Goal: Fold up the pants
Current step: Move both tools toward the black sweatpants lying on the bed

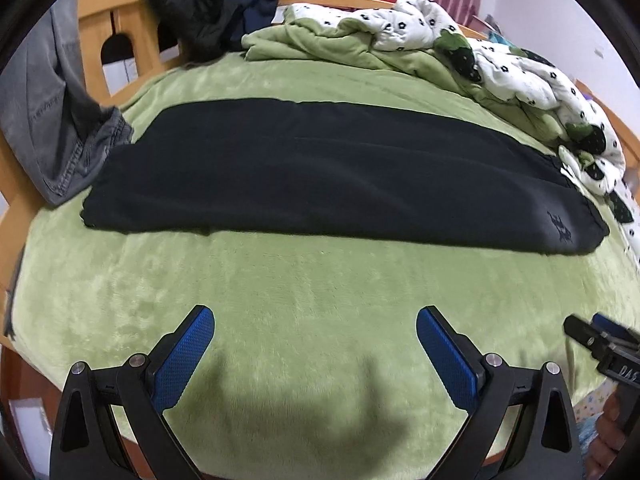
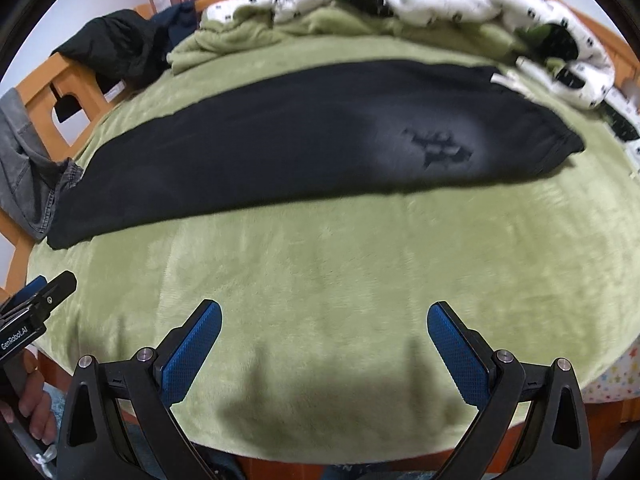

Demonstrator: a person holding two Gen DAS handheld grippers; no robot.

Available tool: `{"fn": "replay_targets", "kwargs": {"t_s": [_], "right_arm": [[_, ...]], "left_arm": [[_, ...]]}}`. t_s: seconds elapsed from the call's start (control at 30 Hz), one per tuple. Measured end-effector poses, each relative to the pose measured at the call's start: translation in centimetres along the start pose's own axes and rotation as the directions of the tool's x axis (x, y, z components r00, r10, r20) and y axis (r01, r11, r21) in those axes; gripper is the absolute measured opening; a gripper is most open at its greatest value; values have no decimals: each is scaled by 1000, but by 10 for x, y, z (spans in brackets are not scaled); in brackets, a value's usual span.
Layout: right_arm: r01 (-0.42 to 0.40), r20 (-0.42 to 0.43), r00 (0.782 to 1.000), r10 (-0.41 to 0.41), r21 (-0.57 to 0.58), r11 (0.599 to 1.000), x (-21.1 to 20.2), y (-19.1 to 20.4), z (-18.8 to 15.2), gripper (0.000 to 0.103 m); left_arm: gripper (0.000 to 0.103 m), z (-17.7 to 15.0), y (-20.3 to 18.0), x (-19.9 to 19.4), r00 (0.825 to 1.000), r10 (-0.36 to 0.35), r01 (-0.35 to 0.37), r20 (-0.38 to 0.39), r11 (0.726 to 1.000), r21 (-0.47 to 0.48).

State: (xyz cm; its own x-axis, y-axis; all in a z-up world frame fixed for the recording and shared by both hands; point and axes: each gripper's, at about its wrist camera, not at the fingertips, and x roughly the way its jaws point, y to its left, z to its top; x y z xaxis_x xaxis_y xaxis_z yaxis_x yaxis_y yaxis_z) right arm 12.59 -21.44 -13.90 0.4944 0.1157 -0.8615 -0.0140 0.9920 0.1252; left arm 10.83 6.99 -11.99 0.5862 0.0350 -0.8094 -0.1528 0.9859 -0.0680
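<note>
Black pants (image 1: 320, 172) look like soft matt cloth on the plush green fleece bed cover (image 1: 312, 292). Gripper pads (image 1: 188, 356) are blue, rough-textured rubber on matt black plastic. The bed frame (image 1: 100, 16) is smooth varnished wood.

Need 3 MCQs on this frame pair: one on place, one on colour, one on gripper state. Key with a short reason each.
1. Where do the black pants lie?
A. flat on the green blanket
B. draped over the wooden bed frame
C. on the floor

2. What colour are the gripper pads?
A. red
B. blue
C. yellow

3. How do the left gripper and right gripper stand?
A. both shut on the pants
B. left shut, right open
C. both open, holding nothing

Key: 1 A, the pants are spread lengthwise across the blanket; 2 B, the pads show blue in both wrist views; 3 C, each pair of fingers is wide apart over bare blanket, short of the pants.
</note>
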Motion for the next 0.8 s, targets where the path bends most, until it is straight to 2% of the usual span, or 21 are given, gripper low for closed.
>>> {"fn": "replay_targets", "kwargs": {"t_s": [0.27,0.57,0.67,0.8], "right_arm": [[-13,-95,995,12,-8,1000,40,1,1,101],[-45,-119,992,44,-10,999,48,-3,4,101],[-41,-117,992,39,-11,999,50,-7,6,101],[-45,-86,995,45,-3,999,43,-15,6,101]], "left_arm": [[101,3,12,19,1000,-15,14,-15,998,-64],[96,3,13,43,998,22,-23,-57,999,-28],[92,4,17,51,997,-12,7,-81,998,-60],[89,9,35,53,987,-148,136,-57,976,-170]]}}
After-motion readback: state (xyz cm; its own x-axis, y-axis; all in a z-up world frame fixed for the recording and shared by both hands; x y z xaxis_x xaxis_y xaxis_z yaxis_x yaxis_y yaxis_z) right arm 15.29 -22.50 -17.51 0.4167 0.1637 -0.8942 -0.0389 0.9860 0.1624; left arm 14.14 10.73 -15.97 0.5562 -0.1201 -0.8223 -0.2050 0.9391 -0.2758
